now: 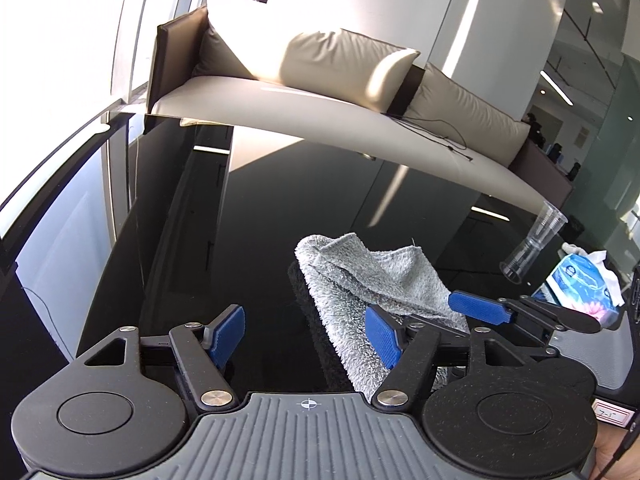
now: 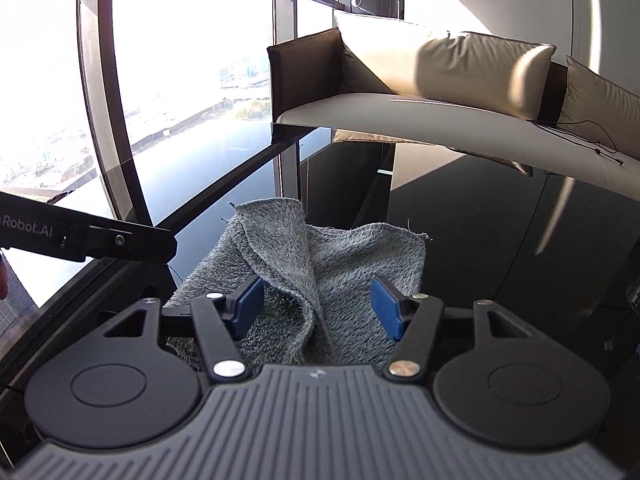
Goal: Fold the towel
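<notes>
A grey fluffy towel (image 1: 360,276) lies rumpled on a glossy black table (image 1: 256,216). It also shows in the right wrist view (image 2: 320,256), bunched with a raised fold in the middle. My left gripper (image 1: 306,332) is open and empty, with the towel beside its right finger. My right gripper (image 2: 318,308) is open, its blue pads on either side of the towel's raised fold, not closed on it. A blue pad of the right gripper (image 1: 480,308) shows in the left wrist view, over the towel's right edge.
A clear plastic cup (image 1: 536,240) and a blue tissue pack (image 1: 584,284) stand at the table's right. A beige sofa (image 1: 320,92) with cushions is behind the table. Large windows (image 2: 160,80) are at the left. The left gripper's body (image 2: 88,236) reaches in from the left.
</notes>
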Available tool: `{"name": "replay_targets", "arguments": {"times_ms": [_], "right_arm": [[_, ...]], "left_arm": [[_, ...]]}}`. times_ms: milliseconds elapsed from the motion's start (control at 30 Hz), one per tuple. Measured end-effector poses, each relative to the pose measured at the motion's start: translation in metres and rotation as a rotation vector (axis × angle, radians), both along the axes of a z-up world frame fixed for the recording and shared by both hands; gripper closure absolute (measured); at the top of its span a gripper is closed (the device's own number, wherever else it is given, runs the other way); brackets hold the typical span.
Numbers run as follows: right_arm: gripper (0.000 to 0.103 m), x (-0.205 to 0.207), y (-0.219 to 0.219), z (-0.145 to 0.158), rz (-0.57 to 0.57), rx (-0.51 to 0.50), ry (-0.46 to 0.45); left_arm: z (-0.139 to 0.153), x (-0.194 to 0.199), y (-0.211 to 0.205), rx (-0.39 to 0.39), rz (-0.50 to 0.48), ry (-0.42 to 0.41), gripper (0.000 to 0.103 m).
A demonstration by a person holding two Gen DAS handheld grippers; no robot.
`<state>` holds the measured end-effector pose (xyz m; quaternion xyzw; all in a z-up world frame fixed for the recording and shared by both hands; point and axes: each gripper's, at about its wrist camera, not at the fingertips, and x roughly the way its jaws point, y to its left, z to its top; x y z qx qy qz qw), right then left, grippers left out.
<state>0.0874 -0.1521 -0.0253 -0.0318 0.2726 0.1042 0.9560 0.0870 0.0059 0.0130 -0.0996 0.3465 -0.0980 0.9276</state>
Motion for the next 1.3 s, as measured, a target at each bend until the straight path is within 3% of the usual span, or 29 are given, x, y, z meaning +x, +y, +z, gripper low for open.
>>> {"name": "replay_targets", "arguments": {"times_ms": [233,367,700,933,1067,1300], "right_arm": [[0.053,0.001,0.000,-0.003,0.010,-0.040,0.010],[0.067,0.003,-0.001,-0.004,-0.022,-0.050,0.010],[0.069,0.011,-0.009,-0.007,-0.053,0.016,0.029],[0.069,0.021,0.001,-0.008,0.006,-0.035,-0.011],[0.097,0.024,0.001,-0.007,0.016,-0.016,-0.012],[0.099,0.019,-0.003,0.006,0.029,0.047,-0.064]], "left_arm": [[-0.003,0.000,-0.002,0.001,-0.002,0.011,0.039],[-0.004,0.000,-0.002,0.003,-0.003,0.012,0.039],[-0.007,0.000,-0.002,0.004,-0.009,0.017,0.039],[-0.008,0.000,-0.001,0.006,-0.008,0.020,0.038],[-0.009,0.001,-0.001,0.008,-0.008,0.023,0.038],[-0.011,0.001,-0.002,0.010,-0.015,0.028,0.038]]}}
